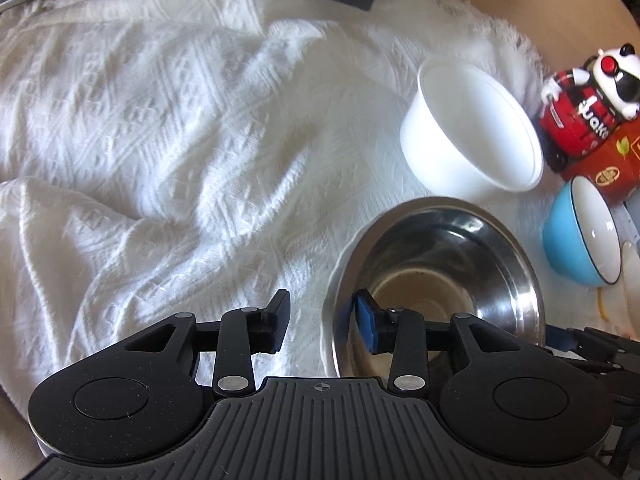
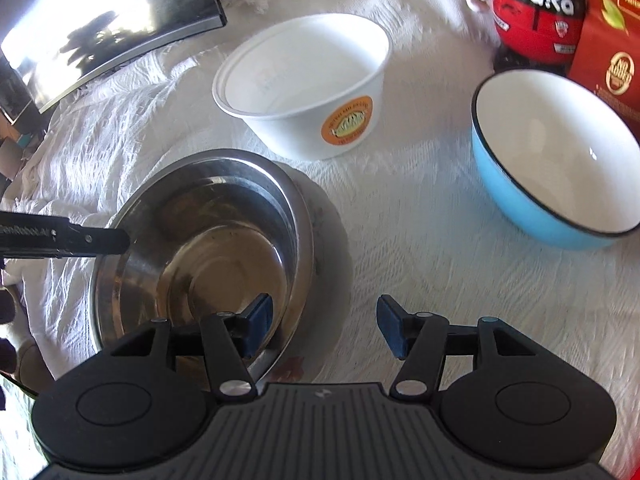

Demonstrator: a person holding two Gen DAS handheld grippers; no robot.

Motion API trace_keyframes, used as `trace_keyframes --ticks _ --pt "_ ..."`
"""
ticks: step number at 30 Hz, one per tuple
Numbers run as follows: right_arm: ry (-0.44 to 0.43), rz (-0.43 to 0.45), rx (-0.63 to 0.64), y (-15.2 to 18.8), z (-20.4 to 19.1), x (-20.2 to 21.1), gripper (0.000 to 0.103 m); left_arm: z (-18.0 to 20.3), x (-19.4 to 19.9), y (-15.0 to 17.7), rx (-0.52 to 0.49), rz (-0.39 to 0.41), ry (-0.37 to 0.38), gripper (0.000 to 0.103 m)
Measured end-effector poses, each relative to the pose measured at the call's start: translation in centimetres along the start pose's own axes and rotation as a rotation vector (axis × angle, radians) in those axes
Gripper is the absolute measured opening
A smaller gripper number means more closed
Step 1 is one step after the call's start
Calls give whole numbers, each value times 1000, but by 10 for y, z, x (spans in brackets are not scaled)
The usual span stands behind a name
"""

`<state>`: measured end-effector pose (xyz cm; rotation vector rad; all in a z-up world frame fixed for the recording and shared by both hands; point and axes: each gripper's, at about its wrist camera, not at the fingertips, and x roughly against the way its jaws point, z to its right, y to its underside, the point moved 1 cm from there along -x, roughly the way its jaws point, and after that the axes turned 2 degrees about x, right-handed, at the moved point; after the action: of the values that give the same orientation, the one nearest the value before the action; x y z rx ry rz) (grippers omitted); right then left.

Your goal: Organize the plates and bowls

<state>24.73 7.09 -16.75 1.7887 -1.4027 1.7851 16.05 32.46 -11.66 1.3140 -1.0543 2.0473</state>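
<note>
We hold both grippers over the steel bowl (image 2: 208, 248) on the white cloth (image 1: 140, 140). L gripper (image 1: 324, 320) and R gripper (image 2: 324, 330) each straddle its rim w/ jaws apart, not pinching. White bowl (image 2: 304, 84) and blue bowl (image 2: 556, 160) sit beyond.

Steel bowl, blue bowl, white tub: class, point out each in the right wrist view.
Steel bowl (image 2: 208, 240), right wrist view, inner wall.
Blue bowl (image 2: 516, 200), right wrist view, outer side.
White tub (image 2: 304, 76), right wrist view, inside.
</note>
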Motion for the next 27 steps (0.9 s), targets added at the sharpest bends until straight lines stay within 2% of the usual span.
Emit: trace_keyframes --ticks 3,7,15,23,27 --pt "-14 -14 -14 2 0 -3 57 4 -6 1 -21 -12 23 38" --pt "-44 -29 -18 4 -2 -5 45 11 -14 2 -47 -30 59 41" --pt "-29 -40 -11 4 -9 -5 43 15 -23 -4 -56 -60 56 41" --pt "7 -35 -34 8 1 0 43 37 -33 -11 -85 -56 66 41" --pt "-2 -28 -30 9 5 1 43 36 -33 -9 -62 -46 66 41"
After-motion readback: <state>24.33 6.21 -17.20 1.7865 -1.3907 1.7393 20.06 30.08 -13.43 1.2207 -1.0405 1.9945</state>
